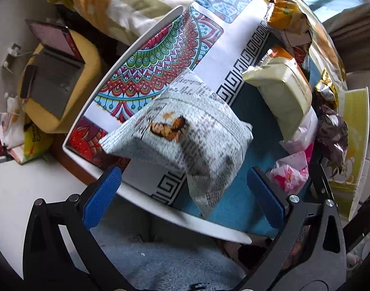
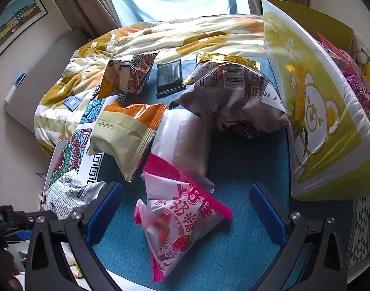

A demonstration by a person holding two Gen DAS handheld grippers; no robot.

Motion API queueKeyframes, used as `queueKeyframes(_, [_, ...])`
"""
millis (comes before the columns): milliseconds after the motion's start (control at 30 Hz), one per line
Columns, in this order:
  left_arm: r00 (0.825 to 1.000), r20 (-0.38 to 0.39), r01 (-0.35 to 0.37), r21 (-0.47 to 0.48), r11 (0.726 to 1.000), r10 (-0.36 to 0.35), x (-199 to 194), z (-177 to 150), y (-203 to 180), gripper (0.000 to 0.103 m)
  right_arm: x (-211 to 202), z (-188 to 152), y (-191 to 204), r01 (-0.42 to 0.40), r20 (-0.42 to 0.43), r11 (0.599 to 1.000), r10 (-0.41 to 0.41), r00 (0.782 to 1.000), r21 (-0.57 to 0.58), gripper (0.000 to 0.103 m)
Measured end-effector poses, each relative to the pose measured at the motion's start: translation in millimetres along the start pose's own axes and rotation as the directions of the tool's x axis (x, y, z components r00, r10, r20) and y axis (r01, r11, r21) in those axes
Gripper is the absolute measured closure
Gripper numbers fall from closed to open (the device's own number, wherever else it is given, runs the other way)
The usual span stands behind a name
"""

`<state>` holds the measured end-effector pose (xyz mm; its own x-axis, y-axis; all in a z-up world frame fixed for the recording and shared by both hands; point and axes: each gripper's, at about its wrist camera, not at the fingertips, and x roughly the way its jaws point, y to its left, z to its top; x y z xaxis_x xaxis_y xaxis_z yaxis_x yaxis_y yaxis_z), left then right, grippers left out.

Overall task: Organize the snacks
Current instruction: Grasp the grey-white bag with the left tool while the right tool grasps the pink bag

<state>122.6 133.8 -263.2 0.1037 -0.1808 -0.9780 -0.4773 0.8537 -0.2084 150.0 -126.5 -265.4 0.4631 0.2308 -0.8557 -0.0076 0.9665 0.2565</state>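
Snack packets spread on the blue table beside the yellow box

Both claws are released: the left claw frames the newsprint packet, which lies on the table; the right claw frames the pink strawberry packet, just left of the yellow box, with the purple bag touching that box.

Pink snack bag between open tool pads

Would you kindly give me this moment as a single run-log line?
left tool: open, at newsprint-pattern packet | right tool: open, at pink strawberry packet | yellow box: holds snacks | loose packets on table
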Motion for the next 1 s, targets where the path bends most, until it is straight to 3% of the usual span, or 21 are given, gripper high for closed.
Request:
queueKeyframes(300, [0.998, 0.050, -0.039, 0.036, 0.999, 0.038, 12.6, 43.5, -19.8, 0.001, 1.2, -1.4, -3.4, -0.012, -0.007, 1.000, 0.012, 1.000, 0.001, 0.000])
queueKeyframes(500, [0.998, 0.057, 0.020, 0.023, 1.000, -0.021, 1.8, 56.2, -25.9, 0.001, -1.8, -5.6, -9.6, 0.001, -0.007, 1.000, -0.001, 1.000, 0.016, 0.000])
queueKeyframes(700, [0.998, 0.000, 0.064, -0.073, 0.995, -0.064, 24.3, 76.2, -10.7, 0.001, 0.7, -7.0, -21.6, 0.012, -0.014, 0.998, -0.011, 1.000, 0.067, 0.000])
queueKeyframes(833, [0.997, -0.005, 0.076, -0.084, 0.994, -0.077, 35.4, 80.9, -4.2, 0.001, -0.3, -7.3, -21.0, 0.019, -0.012, 0.998, -0.019, 1.000, 0.066, 0.000])
queueKeyframes(900, [0.994, 0.018, 0.111, -0.056, 0.992, -0.110, 34.4, 80.7, -5.8, 0.015, 0.2, -8.1, -19.6, 0.018, -0.012, 0.998, -0.017, 1.000, 0.065, 0.000])
queueKeyframes(1000, [0.992, 0.035, 0.124, -0.011, 0.992, -0.124, 32.4, 80.2, -6.5, 0.022, 0.3, -11.3, -18.3, 0.020, -0.014, 0.997, -0.019, 1.000, 0.069, 0.000])
